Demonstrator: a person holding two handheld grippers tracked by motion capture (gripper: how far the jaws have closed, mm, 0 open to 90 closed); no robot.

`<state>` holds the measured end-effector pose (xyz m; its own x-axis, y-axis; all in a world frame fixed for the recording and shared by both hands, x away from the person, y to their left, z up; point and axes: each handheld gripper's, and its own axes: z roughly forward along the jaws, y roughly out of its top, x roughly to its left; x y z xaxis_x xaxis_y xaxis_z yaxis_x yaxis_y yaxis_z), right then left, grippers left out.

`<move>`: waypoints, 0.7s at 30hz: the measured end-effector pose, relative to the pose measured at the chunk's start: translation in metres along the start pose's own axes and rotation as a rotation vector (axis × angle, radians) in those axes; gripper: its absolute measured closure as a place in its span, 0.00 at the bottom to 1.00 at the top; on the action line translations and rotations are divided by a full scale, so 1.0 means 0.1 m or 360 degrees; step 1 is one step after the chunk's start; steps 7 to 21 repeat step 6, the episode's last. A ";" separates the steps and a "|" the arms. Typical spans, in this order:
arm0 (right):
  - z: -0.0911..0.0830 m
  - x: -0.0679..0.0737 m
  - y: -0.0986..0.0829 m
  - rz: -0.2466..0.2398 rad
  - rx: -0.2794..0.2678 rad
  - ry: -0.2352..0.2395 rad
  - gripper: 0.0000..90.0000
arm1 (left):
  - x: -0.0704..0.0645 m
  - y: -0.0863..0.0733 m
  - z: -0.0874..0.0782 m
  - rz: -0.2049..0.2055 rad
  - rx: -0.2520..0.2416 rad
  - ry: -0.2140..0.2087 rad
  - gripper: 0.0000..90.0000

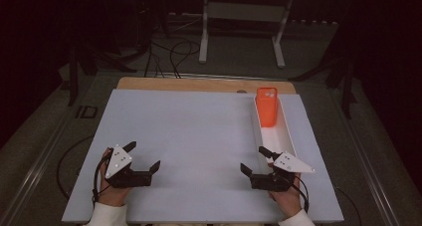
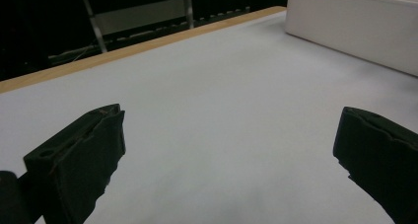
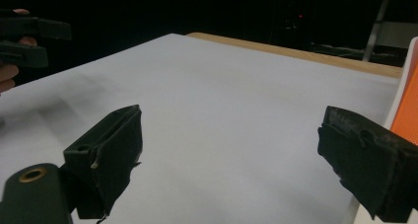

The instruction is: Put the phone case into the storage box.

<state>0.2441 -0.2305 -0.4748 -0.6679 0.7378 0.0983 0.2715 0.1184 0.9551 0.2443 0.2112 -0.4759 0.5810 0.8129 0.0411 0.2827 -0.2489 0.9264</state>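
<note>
Nearest me, left gripper and right gripper rest on the white mat, jaws spread and empty, orange cup standing in the white tray beyond.

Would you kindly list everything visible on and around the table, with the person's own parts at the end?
phone case: one, orange, standing upright at the far end of the tray.
tray: one, white, long and narrow, on the mat's right side.
mat: one, pale grey, covering most of the table.
table: one, wooden, its edge showing beyond the mat.
stand: one, white-legged, on the floor behind the table.
cables: several, black, on the floor beyond the table.
left tool: one, black, jaws open, over the mat's near left.
right tool: one, black, jaws open, beside the tray's near end.
</note>
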 end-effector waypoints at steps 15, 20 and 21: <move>0.02 0.01 -0.02 0.0000 0.0007 0.0014 0.11 | 0.00 0.00 0.01 0.0001 0.0003 0.0004 0.00; 0.02 0.01 -0.02 0.0000 0.0007 0.0014 0.11 | 0.00 0.00 0.01 0.0001 0.0003 0.0004 0.00; 0.02 0.01 -0.02 0.0000 0.0007 0.0014 0.11 | 0.00 0.00 0.01 0.0001 0.0003 0.0004 0.00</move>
